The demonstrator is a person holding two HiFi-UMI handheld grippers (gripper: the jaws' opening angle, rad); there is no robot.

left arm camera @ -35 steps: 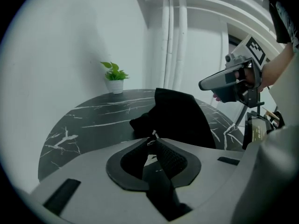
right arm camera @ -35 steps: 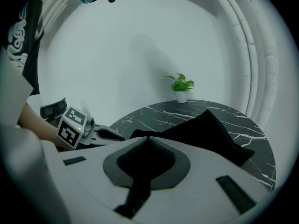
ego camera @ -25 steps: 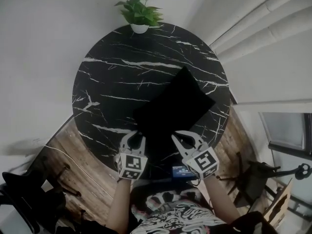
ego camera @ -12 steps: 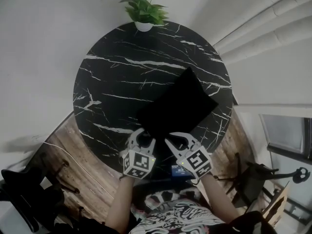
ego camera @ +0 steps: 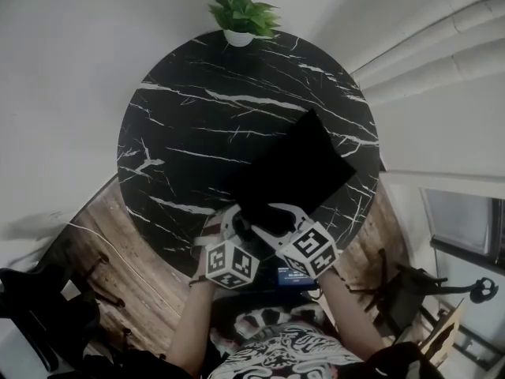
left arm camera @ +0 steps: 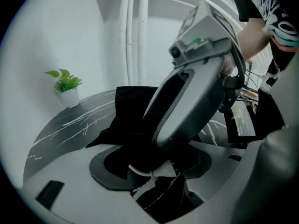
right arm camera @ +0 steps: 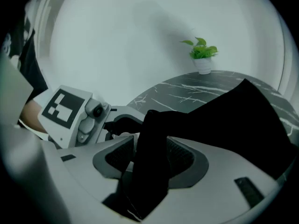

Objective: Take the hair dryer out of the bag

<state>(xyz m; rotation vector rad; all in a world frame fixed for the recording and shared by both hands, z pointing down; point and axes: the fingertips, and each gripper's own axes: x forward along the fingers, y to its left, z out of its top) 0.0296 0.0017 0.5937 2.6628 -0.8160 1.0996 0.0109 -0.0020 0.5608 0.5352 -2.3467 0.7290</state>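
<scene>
A flat black bag (ego camera: pixel 292 172) lies on the round black marble table (ego camera: pixel 181 133), its near end towards me. No hair dryer shows. Both grippers meet at that near end. My left gripper (ego camera: pixel 231 226) is opening its jaws, with black bag fabric (left arm camera: pixel 133 111) and a white cord loop (left arm camera: pixel 149 174) between them and the pads standing off. My right gripper (ego camera: pixel 270 214) is also opening its jaws. A standing fold of the bag (right arm camera: pixel 149 139) runs between them, with a gap on each side. In the left gripper view the right gripper (left arm camera: pixel 191 101) crosses just ahead.
A potted plant (ego camera: pixel 241 14) stands at the table's far edge. A small device with a lit screen (ego camera: pixel 293 275) sits by the near edge, under my hands. Wooden floor lies left and right of the table, with dark stands (ego camera: pixel 35 322) on it.
Both grippers have moved in towards each other at the bag's near end. The left one has rolled. The bag's near edge is now lifted into a fold between the jaws.
</scene>
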